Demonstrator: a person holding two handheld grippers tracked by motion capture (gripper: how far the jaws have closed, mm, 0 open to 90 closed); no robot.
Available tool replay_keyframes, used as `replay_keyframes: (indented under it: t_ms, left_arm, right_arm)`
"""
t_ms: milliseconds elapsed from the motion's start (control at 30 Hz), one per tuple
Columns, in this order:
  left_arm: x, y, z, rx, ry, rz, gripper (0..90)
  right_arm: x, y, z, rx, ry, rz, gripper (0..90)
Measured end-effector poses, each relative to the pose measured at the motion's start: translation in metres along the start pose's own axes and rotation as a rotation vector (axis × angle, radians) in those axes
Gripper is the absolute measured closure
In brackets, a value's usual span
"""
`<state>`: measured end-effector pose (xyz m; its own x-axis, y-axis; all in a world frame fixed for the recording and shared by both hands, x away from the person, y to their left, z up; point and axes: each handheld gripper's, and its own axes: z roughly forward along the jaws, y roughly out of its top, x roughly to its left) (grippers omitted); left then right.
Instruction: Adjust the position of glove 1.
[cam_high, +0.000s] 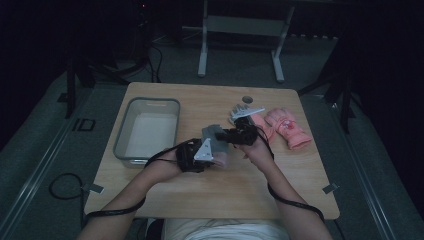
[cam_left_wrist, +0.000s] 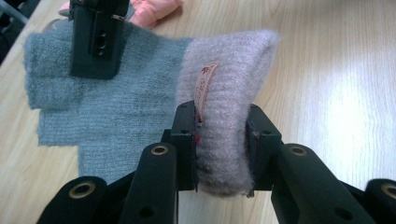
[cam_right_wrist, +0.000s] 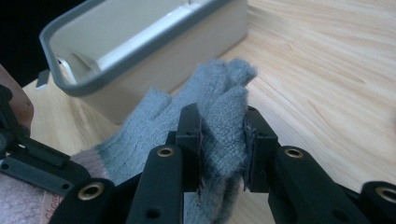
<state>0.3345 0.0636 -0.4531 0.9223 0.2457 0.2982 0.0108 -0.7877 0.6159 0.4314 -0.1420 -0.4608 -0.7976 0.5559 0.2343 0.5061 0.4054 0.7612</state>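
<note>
A grey knit glove (cam_high: 214, 137) with a mauve cuff (cam_left_wrist: 229, 88) hangs stretched between my two grippers above the middle of the wooden table (cam_high: 300, 175). My left gripper (cam_left_wrist: 222, 137) is shut on the cuff, where a small label stands up beside one pad. My right gripper (cam_right_wrist: 222, 144) is shut on the glove's finger end (cam_right_wrist: 224, 93). In the high view the left gripper (cam_high: 217, 157) and the right gripper (cam_high: 224, 135) face each other closely. The right gripper (cam_left_wrist: 95, 44) also shows at the top left of the left gripper view.
A grey open bin (cam_high: 147, 102) stands on the left of the table, close behind the glove in the right gripper view, bin (cam_right_wrist: 140, 51). A pair of pink gloves (cam_high: 287, 127) lies at the right. A round hole (cam_high: 247, 99) sits near the far edge.
</note>
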Motion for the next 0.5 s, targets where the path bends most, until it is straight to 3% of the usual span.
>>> replay_keyframes:
  t_ms: [200,500]
  left_arm:
    - [0.011,-0.011,-0.018,0.013,0.013,-0.019,69.4]
    - [0.025,-0.024,-0.037,0.067,0.041,-0.013,69.4]
  right_arm:
    - [0.011,0.021,0.012,0.003,0.011,-0.035,72.6]
    - [0.032,0.05,0.029,-0.013,0.023,-0.075,72.7]
